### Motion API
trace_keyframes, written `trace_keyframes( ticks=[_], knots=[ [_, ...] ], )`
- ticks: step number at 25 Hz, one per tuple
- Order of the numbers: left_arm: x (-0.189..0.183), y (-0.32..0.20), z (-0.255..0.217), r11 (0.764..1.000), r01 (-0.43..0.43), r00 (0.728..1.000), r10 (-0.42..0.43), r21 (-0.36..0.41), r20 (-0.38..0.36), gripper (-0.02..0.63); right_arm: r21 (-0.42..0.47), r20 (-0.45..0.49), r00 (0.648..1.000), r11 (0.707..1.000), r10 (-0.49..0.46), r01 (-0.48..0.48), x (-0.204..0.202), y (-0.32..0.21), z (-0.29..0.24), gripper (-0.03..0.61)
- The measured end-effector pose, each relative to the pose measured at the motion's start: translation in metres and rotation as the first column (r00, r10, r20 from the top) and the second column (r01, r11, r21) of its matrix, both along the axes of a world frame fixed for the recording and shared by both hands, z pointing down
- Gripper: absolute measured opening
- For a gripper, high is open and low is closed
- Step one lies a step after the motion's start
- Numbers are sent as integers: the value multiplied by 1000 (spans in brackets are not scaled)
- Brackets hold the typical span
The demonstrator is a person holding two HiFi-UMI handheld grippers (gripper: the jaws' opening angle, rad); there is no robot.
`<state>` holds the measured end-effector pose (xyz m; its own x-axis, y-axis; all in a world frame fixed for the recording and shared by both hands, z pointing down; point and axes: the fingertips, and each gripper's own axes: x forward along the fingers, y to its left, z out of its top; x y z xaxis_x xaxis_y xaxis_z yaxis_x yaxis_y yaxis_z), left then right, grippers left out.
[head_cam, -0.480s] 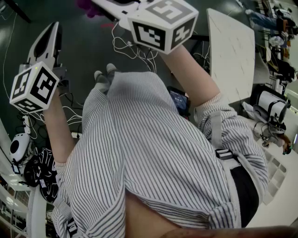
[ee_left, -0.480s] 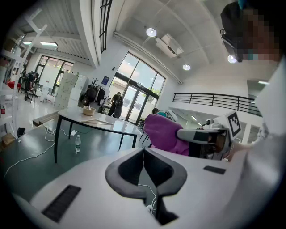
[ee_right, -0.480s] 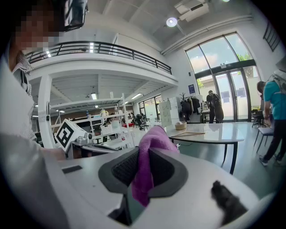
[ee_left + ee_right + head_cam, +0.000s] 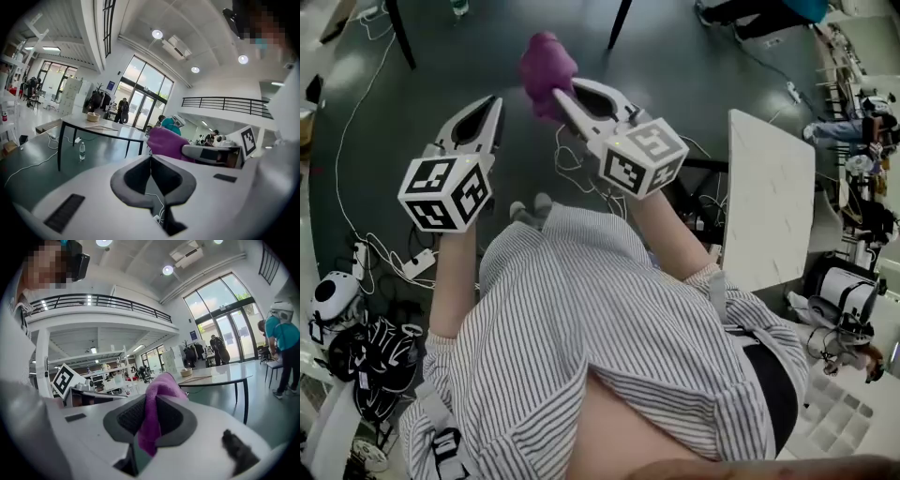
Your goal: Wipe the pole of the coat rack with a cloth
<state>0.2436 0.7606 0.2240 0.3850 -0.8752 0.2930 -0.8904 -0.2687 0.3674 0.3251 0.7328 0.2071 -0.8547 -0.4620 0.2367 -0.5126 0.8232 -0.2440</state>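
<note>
Right gripper [image 4: 558,94] has its fingers [image 4: 129,417] clamped tight on the purple cloth [image 4: 157,390]. One fold is pinched between the pads and the rest bunches up past the fingertips. Left gripper [image 4: 492,105] is just beside it, fingers [image 4: 136,174] pressed together with nothing in them; the cloth sits just beyond and right of their tips. Both are out over a dark floor [image 4: 441,56] with white cables [image 4: 572,155].

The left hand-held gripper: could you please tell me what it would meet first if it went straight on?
Most likely the purple cloth clamped in the right hand-held gripper, which sits just beyond and slightly right of the left hand-held gripper's shut tips. Depth is unclear, so it might slip past.
</note>
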Motion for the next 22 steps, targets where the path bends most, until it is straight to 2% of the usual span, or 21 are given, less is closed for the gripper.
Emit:
trace_keyframes(
  ticks=[6, 11, 14, 18, 22],
  knots=[
    [12, -3, -3, 1000, -2, 1000, 2, 5, -6, 14, -29, 117, 993, 999, 34, -31, 7, 0, -17, 64],
    [23, -15, -8, 1000, 6, 1000, -5, 24, -27, 14, -25, 125, 992, 1000, 0, 3, 9, -6, -15, 64],
    [36, -23, -3, 1000, 9, 998, -9, 7, -61, 14, -29, 124, 992, 999, -21, 24, 18, -14, -11, 66],
    [44, -37, 2, 999, 38, 997, -38, -2, -64, 14, -53, 117, 993, 998, -29, 36, 27, -34, -2, 66],
    [44, -58, 5, 1000, 8, 996, -7, 12, -87, 14, -64, 109, 994, 997, -23, 30, 26, -58, 4, 66]
  ],
)
